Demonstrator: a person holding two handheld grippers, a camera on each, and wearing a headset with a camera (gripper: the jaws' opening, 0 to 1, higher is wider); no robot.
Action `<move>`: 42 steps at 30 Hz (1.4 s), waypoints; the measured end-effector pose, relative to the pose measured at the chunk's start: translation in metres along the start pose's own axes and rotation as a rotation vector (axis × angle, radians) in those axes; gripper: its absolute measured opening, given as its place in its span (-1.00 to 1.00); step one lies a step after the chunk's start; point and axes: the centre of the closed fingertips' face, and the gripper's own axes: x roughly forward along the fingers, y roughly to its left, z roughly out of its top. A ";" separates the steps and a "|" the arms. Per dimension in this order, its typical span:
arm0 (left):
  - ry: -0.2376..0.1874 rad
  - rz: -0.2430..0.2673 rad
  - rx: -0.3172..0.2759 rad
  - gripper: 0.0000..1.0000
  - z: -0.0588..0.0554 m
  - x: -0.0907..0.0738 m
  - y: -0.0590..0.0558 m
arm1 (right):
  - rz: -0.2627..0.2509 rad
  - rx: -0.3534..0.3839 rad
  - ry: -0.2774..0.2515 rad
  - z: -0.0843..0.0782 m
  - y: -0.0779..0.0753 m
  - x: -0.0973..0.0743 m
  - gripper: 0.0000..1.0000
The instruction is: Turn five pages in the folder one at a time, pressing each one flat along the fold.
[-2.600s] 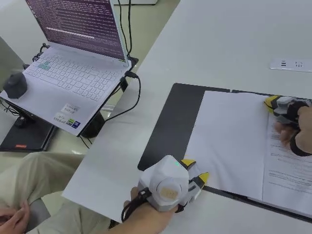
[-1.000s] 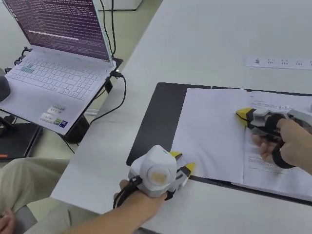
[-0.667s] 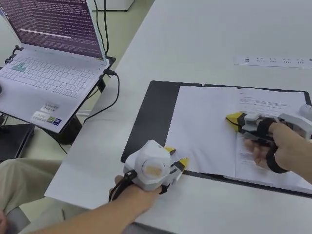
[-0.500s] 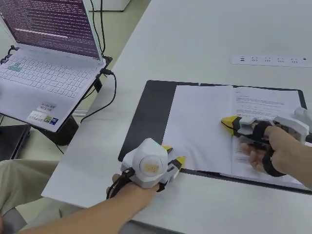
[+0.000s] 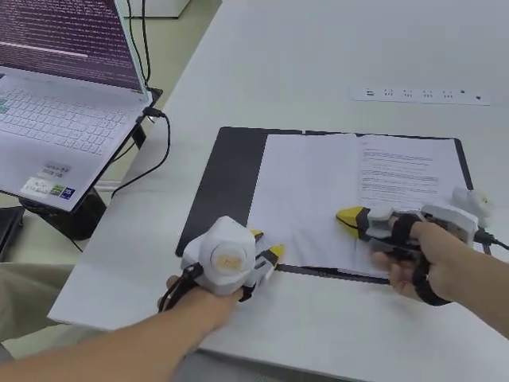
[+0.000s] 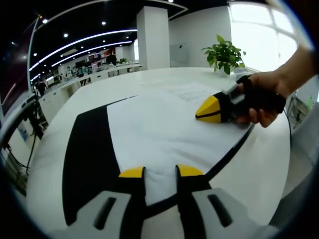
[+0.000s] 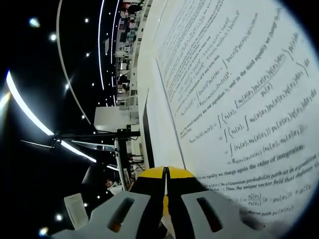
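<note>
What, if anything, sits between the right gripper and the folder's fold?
Nothing visible. The shut right gripper has its tip at the fold, low on the open folder, with bare paper around it. The left gripper rests apart, at the left page's bottom edge.

We see even, bright light on the white table (image 5: pixel 318 48), with soft shadows only. In both gripper views the edges bend strongly; ceiling lamps (image 6: pixel 103 23) glare, and the window (image 6: pixel 254 20) is overexposed.
</note>
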 end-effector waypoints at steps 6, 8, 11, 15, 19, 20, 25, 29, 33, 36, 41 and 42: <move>-0.004 -0.001 0.002 -0.56 0.000 0.000 0.000 | 0.002 0.007 0.038 -0.022 -0.004 -0.010 -1.00; -0.005 -0.002 0.002 -0.56 0.000 0.000 -0.001 | 0.005 0.011 0.047 -0.028 -0.005 -0.013 -1.00; -0.005 -0.002 0.002 -0.56 0.001 0.000 -0.001 | 0.010 0.016 0.053 -0.037 -0.007 -0.017 -1.00; -0.004 -0.002 0.002 -0.56 0.001 0.000 -0.001 | 0.028 0.041 0.066 -0.053 -0.008 -0.025 -1.00; -0.002 -0.002 0.004 -0.56 0.001 0.000 -0.002 | 0.033 0.046 0.090 -0.064 -0.009 -0.030 -1.00; 0.000 -0.003 0.006 -0.56 0.001 0.000 -0.002 | 0.034 0.053 0.097 -0.066 -0.009 -0.031 -1.00; 0.002 -0.002 0.007 -0.56 0.001 0.000 -0.002 | 0.030 0.055 0.131 -0.084 -0.007 -0.041 -1.00; 0.013 0.001 -0.005 -0.56 0.001 0.001 -0.001 | 0.037 0.051 0.137 -0.095 -0.002 -0.052 -1.00; 0.054 0.013 -0.065 -0.56 0.002 0.000 -0.001 | 0.046 -0.018 0.098 -0.097 0.015 -0.067 -1.00; 0.127 0.024 -0.079 -0.55 0.001 -0.005 0.000 | 0.042 -0.099 0.015 -0.088 0.030 -0.081 -1.00; -0.004 0.023 -0.166 -0.48 0.035 -0.026 0.003 | 0.007 -0.315 -0.116 -0.069 0.053 -0.112 -1.00; -0.010 0.016 -0.173 -0.43 0.040 -0.034 0.004 | 0.010 -0.351 -0.140 -0.066 0.060 -0.120 -1.00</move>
